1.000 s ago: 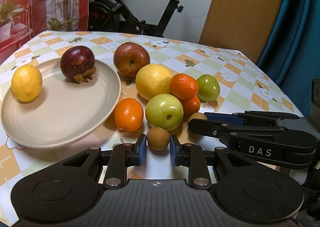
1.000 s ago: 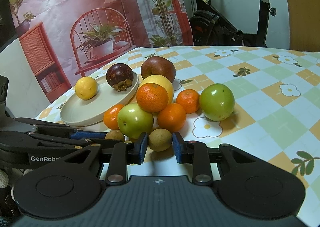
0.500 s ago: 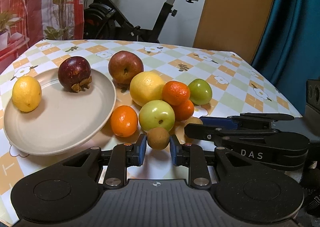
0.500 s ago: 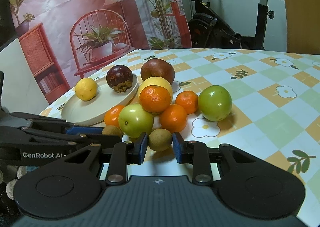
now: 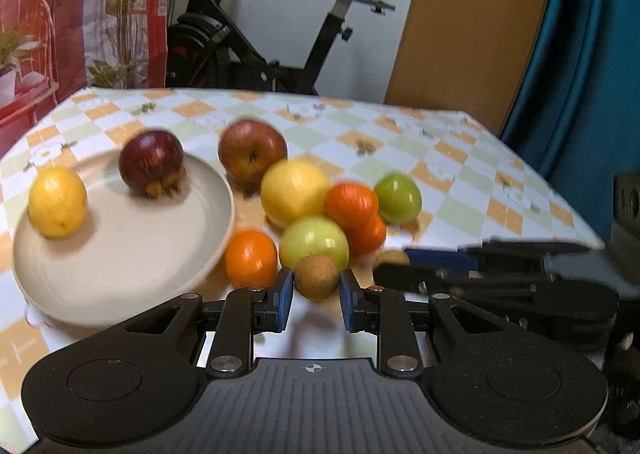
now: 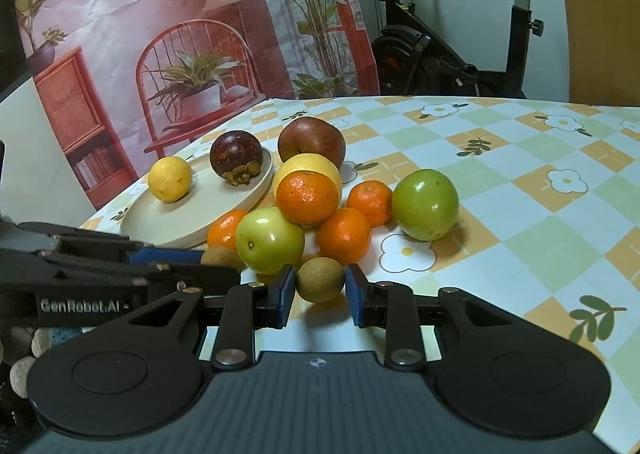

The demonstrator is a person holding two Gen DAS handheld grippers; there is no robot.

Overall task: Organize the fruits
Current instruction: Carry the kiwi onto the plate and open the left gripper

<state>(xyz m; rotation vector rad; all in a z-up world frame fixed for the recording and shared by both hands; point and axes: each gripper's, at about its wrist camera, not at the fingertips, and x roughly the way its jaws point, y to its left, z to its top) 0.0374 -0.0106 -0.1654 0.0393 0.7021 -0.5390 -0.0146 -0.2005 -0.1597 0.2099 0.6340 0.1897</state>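
Here the left hand-held gripper (image 5: 316, 296) pinches a small round brown fruit (image 5: 317, 277) with dull, rough skin between blue pads. The right hand-held gripper (image 6: 320, 296) pinches a second brown fruit (image 6: 320, 279) likewise. Just beyond, on the checked, flower-printed surface (image 6: 520, 189), sits a heap: glossy green apples (image 6: 269, 240), dimpled oranges (image 6: 307, 197), a red apple (image 6: 311, 141). Left of it, a matte beige round plate (image 6: 188, 221) carries a lemon (image 6: 169, 178) and a dark mangosteen (image 6: 236, 158).

Right gripper (image 6: 320, 292) fingers (image 6: 285, 296) clamp small brown fruit (image 6: 320, 280); fruit pile behind, beside plate (image 6: 192, 221).
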